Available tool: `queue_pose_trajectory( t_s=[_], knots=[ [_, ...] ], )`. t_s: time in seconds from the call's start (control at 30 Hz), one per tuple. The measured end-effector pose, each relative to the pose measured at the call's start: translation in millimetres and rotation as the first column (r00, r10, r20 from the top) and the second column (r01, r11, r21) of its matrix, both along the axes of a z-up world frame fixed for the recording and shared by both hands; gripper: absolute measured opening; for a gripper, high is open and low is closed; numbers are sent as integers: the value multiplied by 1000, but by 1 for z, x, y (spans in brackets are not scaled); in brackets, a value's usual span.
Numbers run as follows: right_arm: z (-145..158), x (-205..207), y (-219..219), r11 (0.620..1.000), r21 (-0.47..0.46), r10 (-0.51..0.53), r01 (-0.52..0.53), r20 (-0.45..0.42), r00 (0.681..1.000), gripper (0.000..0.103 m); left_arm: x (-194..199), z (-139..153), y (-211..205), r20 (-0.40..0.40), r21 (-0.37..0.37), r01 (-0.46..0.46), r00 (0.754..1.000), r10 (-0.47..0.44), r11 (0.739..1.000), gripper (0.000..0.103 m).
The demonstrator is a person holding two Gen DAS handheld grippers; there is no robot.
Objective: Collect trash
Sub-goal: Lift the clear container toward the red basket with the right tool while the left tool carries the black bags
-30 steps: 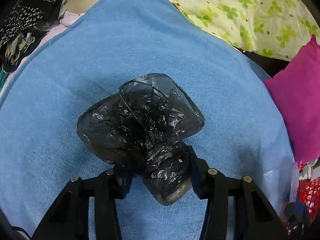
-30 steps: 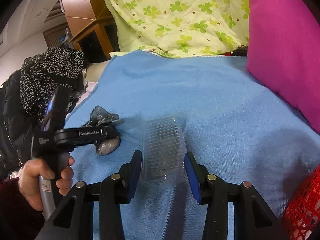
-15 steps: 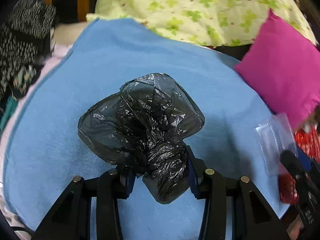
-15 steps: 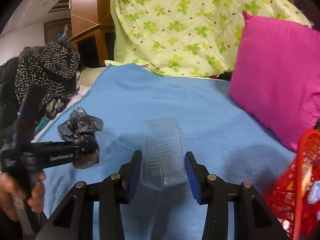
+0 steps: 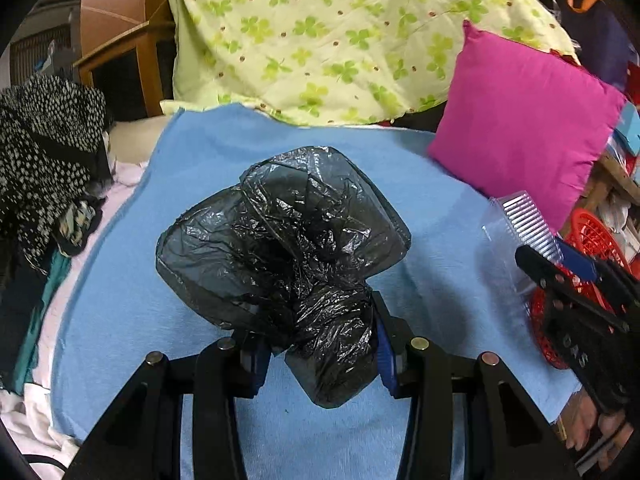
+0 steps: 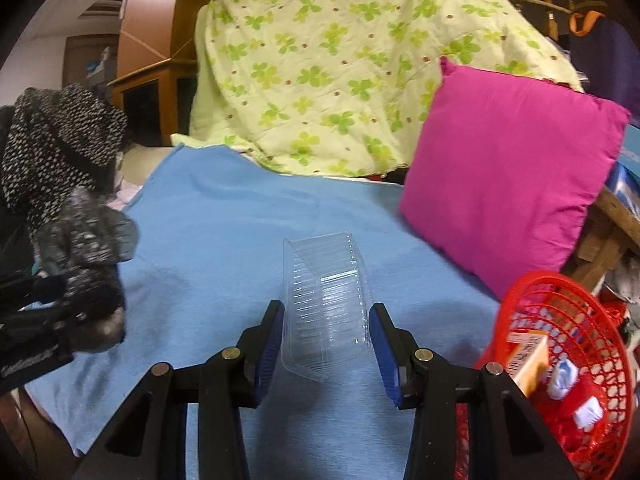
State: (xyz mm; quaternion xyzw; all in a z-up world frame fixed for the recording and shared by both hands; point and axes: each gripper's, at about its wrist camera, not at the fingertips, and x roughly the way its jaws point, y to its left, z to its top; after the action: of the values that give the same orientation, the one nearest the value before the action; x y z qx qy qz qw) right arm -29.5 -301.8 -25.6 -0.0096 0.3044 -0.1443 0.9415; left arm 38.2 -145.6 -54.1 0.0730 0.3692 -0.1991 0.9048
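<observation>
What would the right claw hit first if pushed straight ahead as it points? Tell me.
Holding the clear plastic container, the right claw likely meets the blue blanket first, then the green clover quilt; depth unclear.

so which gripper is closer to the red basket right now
Right. The right gripper, shut on the clear plastic container, sits just beside the red basket. The left gripper, holding the black bag, is farther off.

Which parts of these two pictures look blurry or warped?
Left wrist view: sharp; black plastic bag crisp, fisheye bends the edges, dark corners. Right wrist view: left hand-held gripper and its bag smeared at the left edge; clear plastic container and red basket sharp.
</observation>
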Motion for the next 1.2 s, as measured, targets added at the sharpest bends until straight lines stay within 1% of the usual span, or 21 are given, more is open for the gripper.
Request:
queue_pose_trajectory(
  t_s=[0.13, 0.27, 0.5, 0.8, 1.2],
  knots=[
    [10, -7, -5, 999, -19, -43, 43, 27, 999, 46, -11, 7, -1, 34, 13, 7, 999, -7, 1000, 46],
    [17, -11, -7, 997, -32, -67, 68, 39, 997, 46, -17, 11, -3, 38, 9, 18, 999, -18, 1000, 46],
    [23, -18, -8, 997, -27, -75, 77, 58, 995, 46, -22, 16, -8, 55, 14, 40, 998, -41, 999, 46],
    [26, -20, -9, 996, -27, -87, 89, 69, 994, 46, -25, 16, -11, 57, 17, 55, 997, -56, 998, 46],
    [30, -20, -10, 995, -26, -92, 95, 79, 993, 46, -23, 17, -5, 67, 19, 68, 995, -69, 997, 46]
  ],
)
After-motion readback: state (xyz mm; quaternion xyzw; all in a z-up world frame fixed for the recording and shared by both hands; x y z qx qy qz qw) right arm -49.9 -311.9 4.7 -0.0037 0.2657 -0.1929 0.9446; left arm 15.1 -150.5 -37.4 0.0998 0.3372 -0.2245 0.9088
